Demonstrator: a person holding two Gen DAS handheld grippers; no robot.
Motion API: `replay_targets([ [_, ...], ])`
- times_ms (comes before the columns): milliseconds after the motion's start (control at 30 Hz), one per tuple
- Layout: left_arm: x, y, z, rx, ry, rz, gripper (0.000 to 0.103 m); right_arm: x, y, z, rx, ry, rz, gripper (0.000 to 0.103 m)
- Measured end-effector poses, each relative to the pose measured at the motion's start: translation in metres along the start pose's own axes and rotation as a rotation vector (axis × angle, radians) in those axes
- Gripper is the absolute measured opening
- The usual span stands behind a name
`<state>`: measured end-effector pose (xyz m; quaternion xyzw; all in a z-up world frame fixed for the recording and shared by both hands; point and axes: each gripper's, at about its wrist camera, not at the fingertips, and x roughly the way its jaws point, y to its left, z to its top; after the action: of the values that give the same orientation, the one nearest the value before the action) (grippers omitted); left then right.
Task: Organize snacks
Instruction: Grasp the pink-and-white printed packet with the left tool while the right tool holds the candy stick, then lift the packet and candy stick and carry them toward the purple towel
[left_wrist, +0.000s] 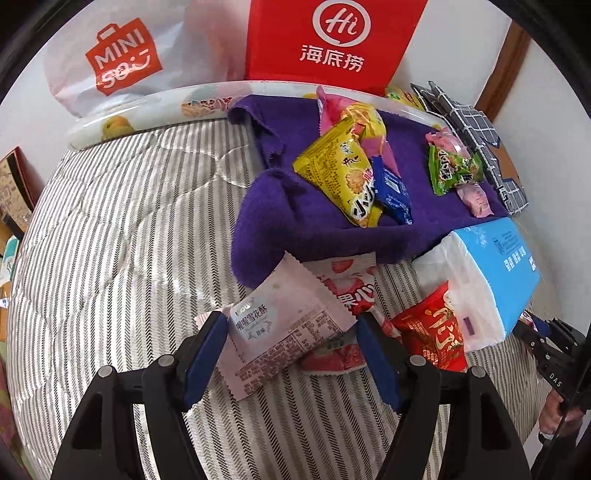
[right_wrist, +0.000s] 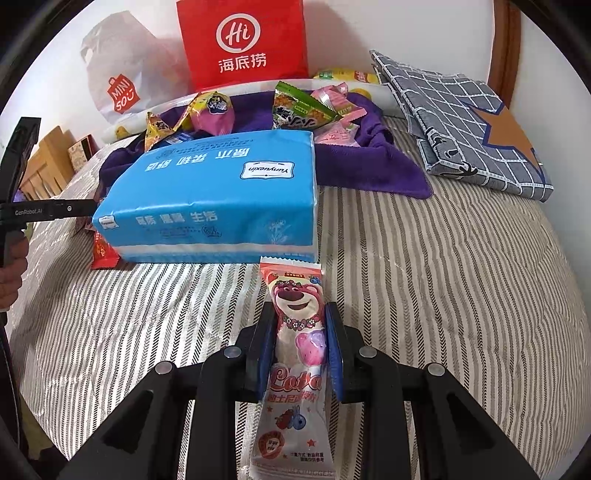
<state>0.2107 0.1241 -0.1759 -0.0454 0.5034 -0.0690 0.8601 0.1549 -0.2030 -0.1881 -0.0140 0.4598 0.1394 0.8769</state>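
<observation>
Lollipop packet (right_wrist: 297, 354) clamped in right claw (right_wrist: 300, 347), lower centre, right view only; left claw (left_wrist: 288, 354) spread wide around pale snack packet (left_wrist: 280, 332).

Right gripper (right_wrist: 301, 332) clamps a pink lollipop packet (right_wrist: 295, 354) — blue tissue pack (right_wrist: 207, 199) just beyond.
</observation>
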Motion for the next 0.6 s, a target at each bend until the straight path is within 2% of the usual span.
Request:
replay_targets([
  [33, 0.0, -0.001, 0.0, -0.001, 0.003, -0.008, 0.069, 0.0, 0.0, 0.0, -0.001, 0.0, 0.0, 0.026],
  [233, -0.005, -0.003, -0.006, -0.021, 0.014, -0.042, 0.039, -0.001, 0.0, 0.0, 0.004, -0.002, 0.0, 0.026],
  [367, -0.013, -0.003, -0.013, -0.032, 0.008, -0.052, 0.033, -0.002, 0.0, 0.0, 0.01, 0.002, -0.004, 0.026],
  [600, -0.034, -0.018, -0.024, -0.015, -0.016, -0.059, 0.033, -0.011, -0.003, -0.005, 0.034, 0.009, 0.0, 0.025],
])
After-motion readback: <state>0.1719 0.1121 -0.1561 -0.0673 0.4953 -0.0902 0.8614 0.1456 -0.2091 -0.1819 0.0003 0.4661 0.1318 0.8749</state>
